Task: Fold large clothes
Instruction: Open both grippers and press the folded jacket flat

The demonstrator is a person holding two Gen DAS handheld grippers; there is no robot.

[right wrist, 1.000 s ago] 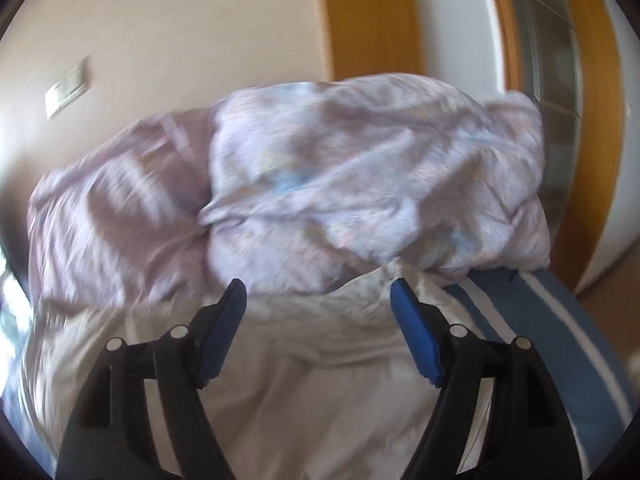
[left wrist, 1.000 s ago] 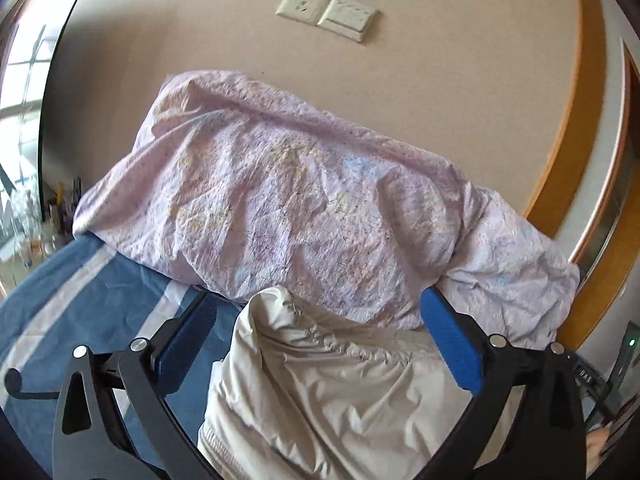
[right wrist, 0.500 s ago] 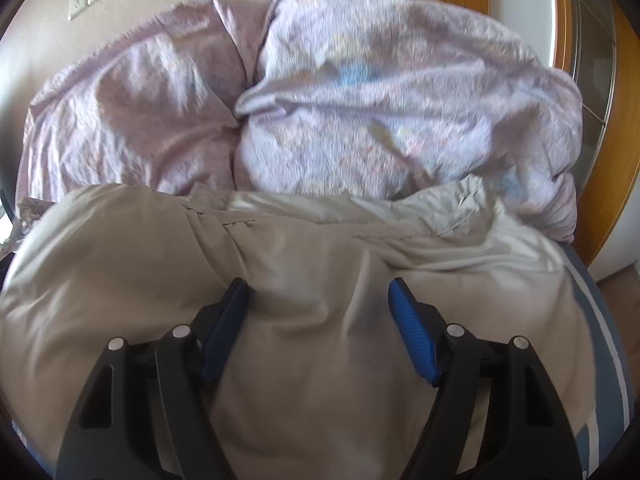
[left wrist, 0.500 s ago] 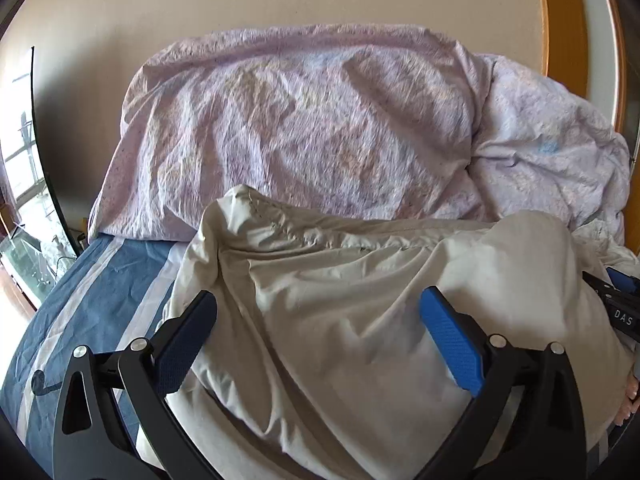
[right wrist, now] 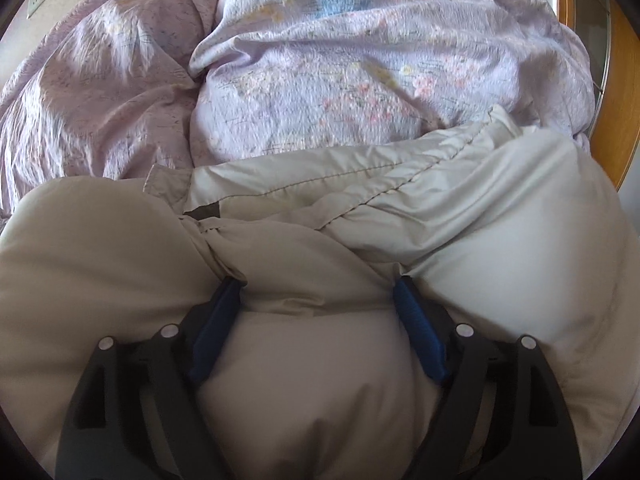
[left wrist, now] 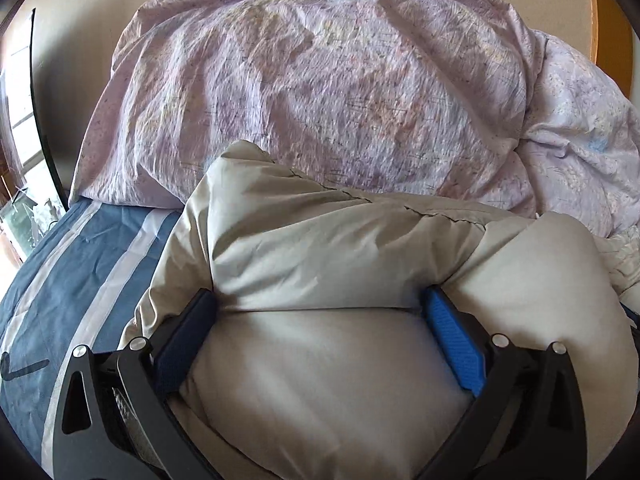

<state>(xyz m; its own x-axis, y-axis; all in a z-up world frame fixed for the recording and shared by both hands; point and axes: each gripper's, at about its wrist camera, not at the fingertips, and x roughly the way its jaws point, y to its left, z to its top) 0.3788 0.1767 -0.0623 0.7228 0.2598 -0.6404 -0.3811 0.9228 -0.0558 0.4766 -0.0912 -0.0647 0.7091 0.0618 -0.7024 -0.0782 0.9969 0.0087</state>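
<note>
left tongs (left wrist: 320, 306): spread wide at the lower middle of the left view, both blue pads sunk into the puffy beige jacket (left wrist: 360, 360), padding bulging between them
right tongs (right wrist: 318, 294): spread at the lower middle of the right view, pressed down into the same jacket
jacket: fills the lower half of both views, on the bed
quilt (left wrist: 340, 80): lilac, heaped across the top, touching the jacket
bed sheet (left wrist: 68, 272): blue with pale stripes, lower left of the left view

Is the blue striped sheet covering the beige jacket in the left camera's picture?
No, the beige puffy jacket lies on top of the blue striped sheet, which shows only beside it at the left.
</note>
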